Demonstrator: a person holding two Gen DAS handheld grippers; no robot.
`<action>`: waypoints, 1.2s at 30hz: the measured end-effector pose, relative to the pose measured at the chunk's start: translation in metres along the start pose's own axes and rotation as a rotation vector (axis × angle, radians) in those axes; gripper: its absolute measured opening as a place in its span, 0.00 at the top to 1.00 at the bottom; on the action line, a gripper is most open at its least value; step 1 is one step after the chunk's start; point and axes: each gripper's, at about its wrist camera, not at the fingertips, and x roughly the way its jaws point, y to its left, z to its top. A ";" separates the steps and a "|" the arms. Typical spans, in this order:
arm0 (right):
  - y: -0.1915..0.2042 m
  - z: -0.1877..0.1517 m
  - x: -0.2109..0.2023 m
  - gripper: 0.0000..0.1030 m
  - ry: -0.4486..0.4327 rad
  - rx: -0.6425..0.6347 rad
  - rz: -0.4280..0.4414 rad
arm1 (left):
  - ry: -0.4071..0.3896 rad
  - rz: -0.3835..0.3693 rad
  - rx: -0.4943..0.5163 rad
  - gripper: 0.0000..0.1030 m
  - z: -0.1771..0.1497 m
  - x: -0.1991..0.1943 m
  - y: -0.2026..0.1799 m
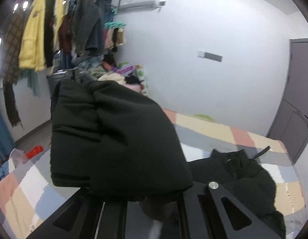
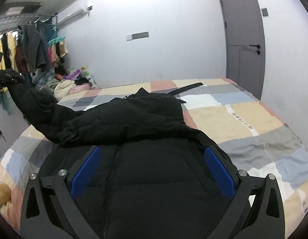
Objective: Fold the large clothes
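Far left in the left wrist view: clothes rack [image 1: 54, 29] with hanging garments, yellow jacket [image 1: 33, 33] most visible, pile of mixed clothes [image 1: 114, 73] on floor against the wall below it. Left gripper [image 1: 154, 209] at bottom center of that view, black sleeve [image 1: 114, 139] of the black puffer jacket [image 1: 243, 179] lifted and draped right over its fingers, so fingertips are hidden (cannot tell if jaws are clamped on the fabric or just under it). Right wrist view shows the same sleeve [image 2: 30, 103] raised off the bed toward the left edge, cuff end up high, the gripper holding it mostly out of frame. Rest of the jacket [image 2: 144, 119] lies flat on the patchwork bedsheet [image 2: 243, 115], roughly mid-bed, collar end toward the far wall, front zipper [image 2: 112, 169] running down toward the camera. Right gripper [image 2: 154, 169] sits low over the jacket body, jaws wide apart, blue pads [image 2: 86, 175] on either side of the zipper area, nothing between them but jacket surface below (contact with fabric unclear). A black strap [image 2: 185, 88] lies on the sheet beyond the collar. Further right: white wall, air conditioner [image 2: 72, 16] up high, grey door [image 2: 243, 39] at far right.
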 end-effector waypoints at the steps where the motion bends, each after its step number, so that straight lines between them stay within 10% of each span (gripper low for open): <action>1: 0.001 0.000 0.000 0.00 -0.003 -0.012 -0.011 | -0.004 -0.016 0.010 0.93 0.001 -0.001 -0.015; 19: -0.013 -0.014 0.011 0.00 0.023 0.015 -0.052 | -0.006 -0.217 0.411 0.93 -0.082 0.022 -0.306; 36: -0.034 -0.031 0.039 0.00 0.096 0.110 -0.025 | 0.172 -0.323 0.457 0.92 -0.218 0.129 -0.412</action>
